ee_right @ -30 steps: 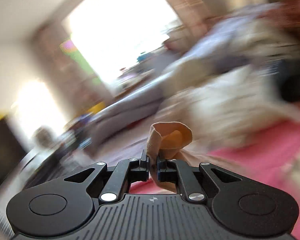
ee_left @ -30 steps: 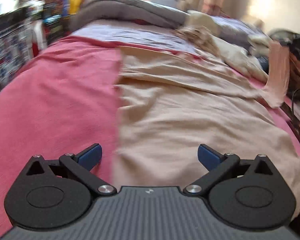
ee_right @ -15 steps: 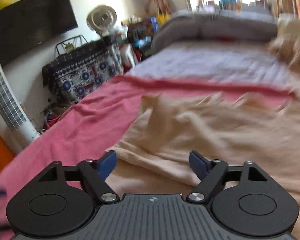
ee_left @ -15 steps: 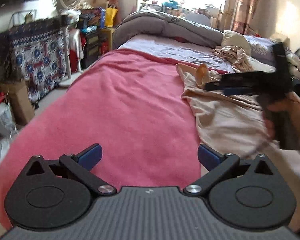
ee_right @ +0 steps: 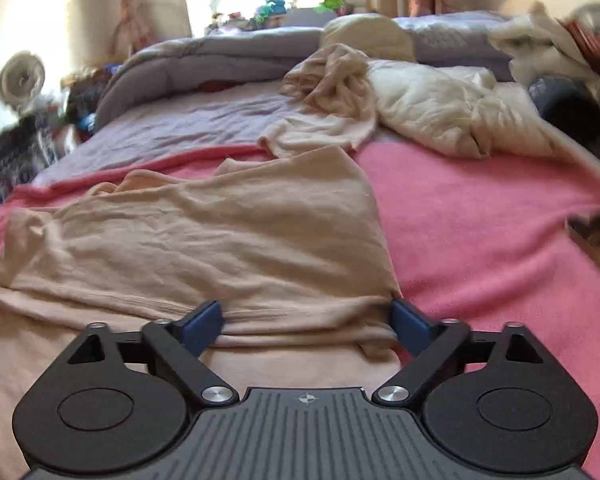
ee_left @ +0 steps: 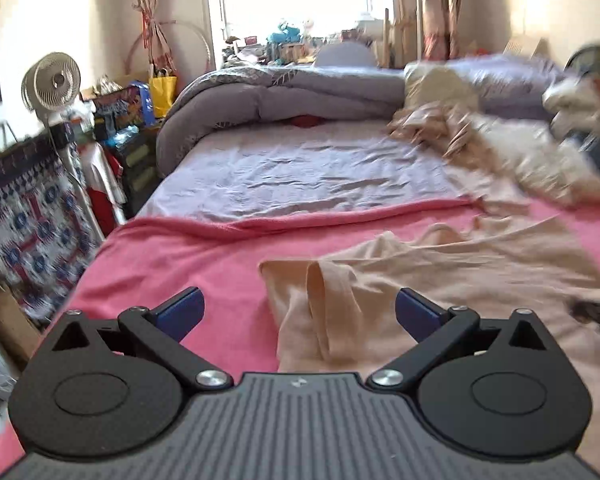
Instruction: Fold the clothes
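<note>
Right wrist view: our right gripper (ee_right: pixel 306 320) is opening over a bunched fold of the beige garment (ee_right: pixel 220 236), gripping nothing, long axis running across the pink blanket (ee_right: pixel 480 220).

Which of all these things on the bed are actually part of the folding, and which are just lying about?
Part of the job:
- beige garment spread on the pink blanket
- left gripper, open
- right gripper, jaws opening, garment's edge between them
- crumpled beige garment, maybe next

Just lying about:
- grey duvet
- cream bedding
- fan
- yellow bag
</note>
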Motion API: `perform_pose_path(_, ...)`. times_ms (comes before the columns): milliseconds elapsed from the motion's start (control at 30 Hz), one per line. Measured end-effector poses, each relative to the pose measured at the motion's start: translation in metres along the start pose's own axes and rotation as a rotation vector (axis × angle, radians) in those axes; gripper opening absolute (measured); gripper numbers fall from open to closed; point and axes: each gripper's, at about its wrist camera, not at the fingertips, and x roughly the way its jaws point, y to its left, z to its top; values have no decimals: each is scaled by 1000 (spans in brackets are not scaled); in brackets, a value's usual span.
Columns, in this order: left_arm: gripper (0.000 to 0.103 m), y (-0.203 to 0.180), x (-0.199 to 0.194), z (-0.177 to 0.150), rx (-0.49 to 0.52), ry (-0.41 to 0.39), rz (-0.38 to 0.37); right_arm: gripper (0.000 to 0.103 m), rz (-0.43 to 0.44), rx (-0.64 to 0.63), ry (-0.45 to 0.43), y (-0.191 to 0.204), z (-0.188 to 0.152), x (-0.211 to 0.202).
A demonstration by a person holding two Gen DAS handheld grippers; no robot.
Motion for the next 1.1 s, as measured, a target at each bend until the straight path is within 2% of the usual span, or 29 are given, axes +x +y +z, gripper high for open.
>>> perform_pose_path(33,103,-6,18,-2,36,38,62,103,0,1,12,0,0,3)
perform_pose_path(133,103,-21,71,-9,146,158,258,103,-13,-23,34,3,-1,10)
perform_pose_path(200,103,-8,74,-12,78,128,245,103,-12,-27,29,3,-1,13)
perform_pose_path(367,103,35,73,-10,-131,233,188,103,5,-9,21,0,1,11)
perform_pose_path(533,103,54,7,-25,-77,174,241,103,17,-79,68,6,7,-3)
perform_pose_path(567,103,59,-13,-31,-58,149,217,103,35,-110,74,8,6,-12)
perform_pose_path(633,103,65,-54,-49,-20,98,174,103,90,-192,7,11,-6,-52)
perform_pose_path(800,103,67,-153,-103,76,44,45,103,106,-550,-150,26,-71,-161)
perform_pose_path(867,103,66,-187,-127,102,39,3,103,126,-679,-179,28,-101,-199)
perform_pose_path(967,103,54,-225,-158,145,30,-41,103,119,-805,-167,29,-142,-238)
perform_pose_path(1100,103,27,-257,-189,253,30,-70,103,88,-860,-101,26,-184,-266)
